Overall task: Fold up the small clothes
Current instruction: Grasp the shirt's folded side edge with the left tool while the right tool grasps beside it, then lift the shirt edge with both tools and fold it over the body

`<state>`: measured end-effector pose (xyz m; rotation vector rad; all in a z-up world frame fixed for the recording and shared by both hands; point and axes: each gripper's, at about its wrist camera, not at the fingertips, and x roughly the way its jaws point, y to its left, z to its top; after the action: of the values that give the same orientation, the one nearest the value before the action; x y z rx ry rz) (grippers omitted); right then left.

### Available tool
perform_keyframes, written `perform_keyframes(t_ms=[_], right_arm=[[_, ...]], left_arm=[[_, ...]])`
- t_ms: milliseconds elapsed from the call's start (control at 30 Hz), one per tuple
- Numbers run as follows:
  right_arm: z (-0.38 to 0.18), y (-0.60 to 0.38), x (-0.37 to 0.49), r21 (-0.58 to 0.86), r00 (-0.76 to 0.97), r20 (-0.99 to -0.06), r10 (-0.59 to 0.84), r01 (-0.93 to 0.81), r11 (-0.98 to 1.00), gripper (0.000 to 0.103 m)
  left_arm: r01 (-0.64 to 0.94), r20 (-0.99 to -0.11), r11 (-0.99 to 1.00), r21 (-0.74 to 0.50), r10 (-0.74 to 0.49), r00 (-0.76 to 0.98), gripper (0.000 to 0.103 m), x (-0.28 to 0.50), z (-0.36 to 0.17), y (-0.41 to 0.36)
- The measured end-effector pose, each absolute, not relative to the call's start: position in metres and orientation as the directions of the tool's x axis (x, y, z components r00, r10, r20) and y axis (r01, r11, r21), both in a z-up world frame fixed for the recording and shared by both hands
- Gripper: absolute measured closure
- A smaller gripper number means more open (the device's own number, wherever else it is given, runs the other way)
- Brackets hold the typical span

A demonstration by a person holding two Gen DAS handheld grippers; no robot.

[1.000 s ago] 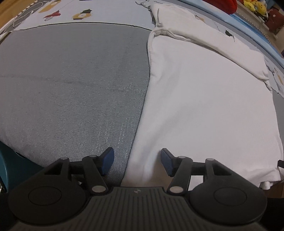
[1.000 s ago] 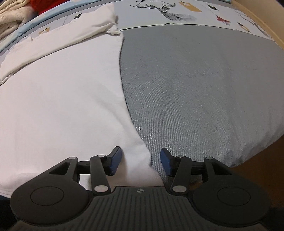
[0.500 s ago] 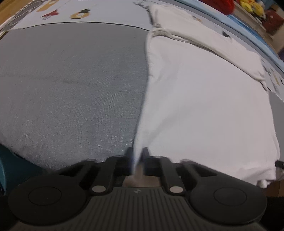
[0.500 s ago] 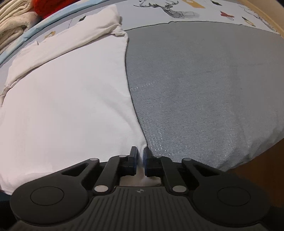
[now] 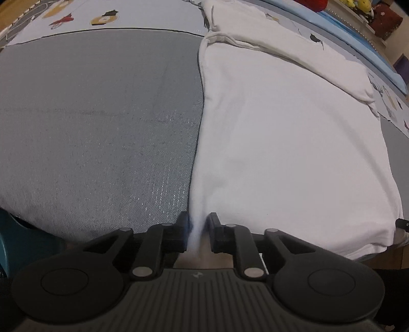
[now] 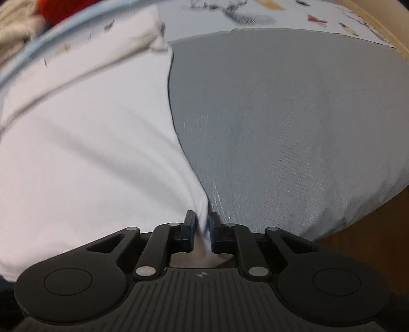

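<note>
A white cotton T-shirt (image 5: 281,132) lies spread flat on a grey woven cloth (image 5: 97,122) that covers the surface, its hem at the near edge and its folded-in sleeve toward the far edge. Beyond the grey cloth lies a pale sheet printed with small cartoon figures (image 5: 84,15).

The left tool (image 5: 199,227) pinches the shirt's near left corner, a ridge of white fabric bunched between its blue-padded fingers; its jaws are opening slightly around the cloth.

The right tool (image 6: 202,226) grips the shirt's near right corner (image 6: 200,209), where fabric gathers up into the narrow gap; its jaws are likewise opening a little. This view is blurred.
</note>
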<state>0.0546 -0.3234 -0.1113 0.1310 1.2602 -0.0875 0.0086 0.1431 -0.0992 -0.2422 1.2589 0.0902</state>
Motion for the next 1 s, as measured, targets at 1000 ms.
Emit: perform_keyframes(t_ms=[1000], right_arm=[[0.066, -0.362, -0.003, 0.284, 0.706, -0.673, 0.221, -0.028, 0.958, 0.1]], left_arm=[[0.037, -0.739, 0.986, -0.165, -0.148, 0.658, 0.101, -0.046, 0.057, 0.144]])
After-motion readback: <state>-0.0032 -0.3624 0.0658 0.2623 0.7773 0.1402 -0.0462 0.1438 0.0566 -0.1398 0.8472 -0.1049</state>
